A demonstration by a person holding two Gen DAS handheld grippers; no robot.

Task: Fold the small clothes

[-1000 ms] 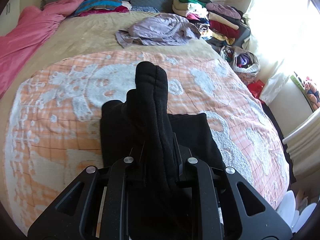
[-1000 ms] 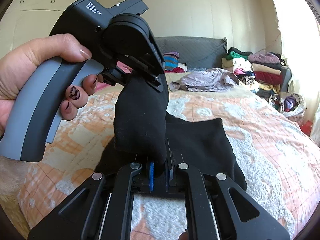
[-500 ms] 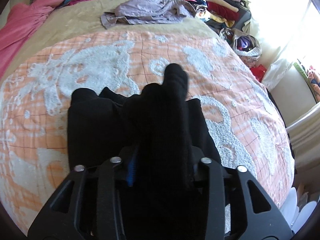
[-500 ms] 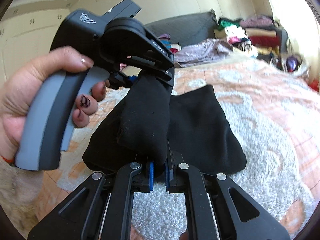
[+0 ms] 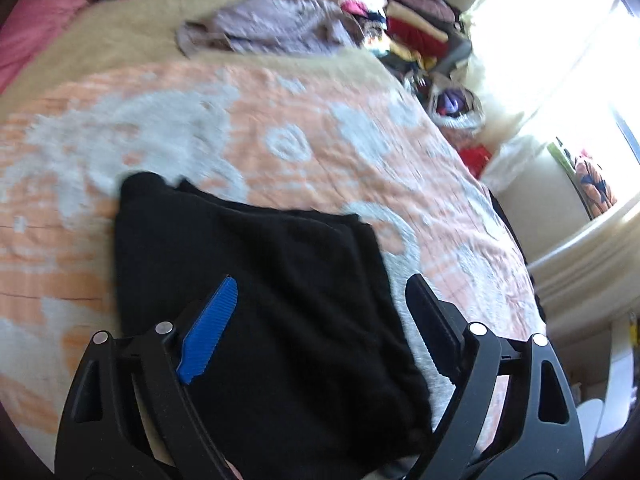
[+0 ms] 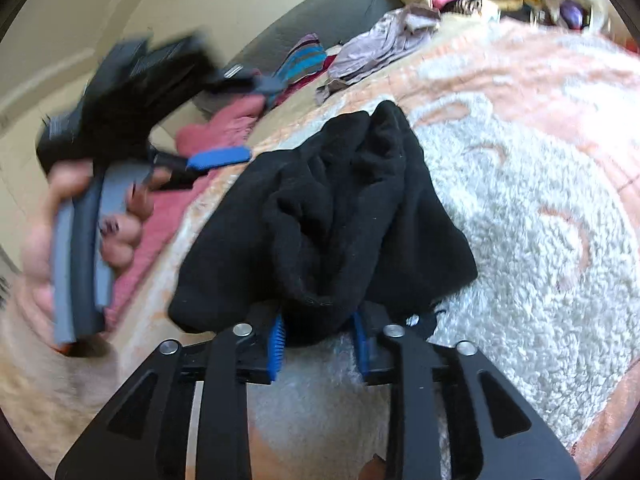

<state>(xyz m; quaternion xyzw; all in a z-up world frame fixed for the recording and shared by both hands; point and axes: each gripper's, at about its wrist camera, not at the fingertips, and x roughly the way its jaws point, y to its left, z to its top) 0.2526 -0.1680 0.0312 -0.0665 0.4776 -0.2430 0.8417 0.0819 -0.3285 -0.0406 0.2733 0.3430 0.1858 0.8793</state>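
The garment [image 5: 256, 300] on the bed is plain black, no print at all. Under it the blanket [image 5: 280, 120] is peachy orange with fuzzy white swirls and thin grid lines. Both grippers are black with bright blue pads [image 5: 210, 332]. Further back: a lilac shirt [image 5: 264, 32], a pink cover [image 6: 224, 132], and something striped teal and maroon [image 6: 304, 60].

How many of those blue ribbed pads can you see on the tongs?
3 in all. Left wrist view: 1 on the left gripper's near finger; its other finger looks dark. Right wrist view: 2 pads flank the black garment's edge.
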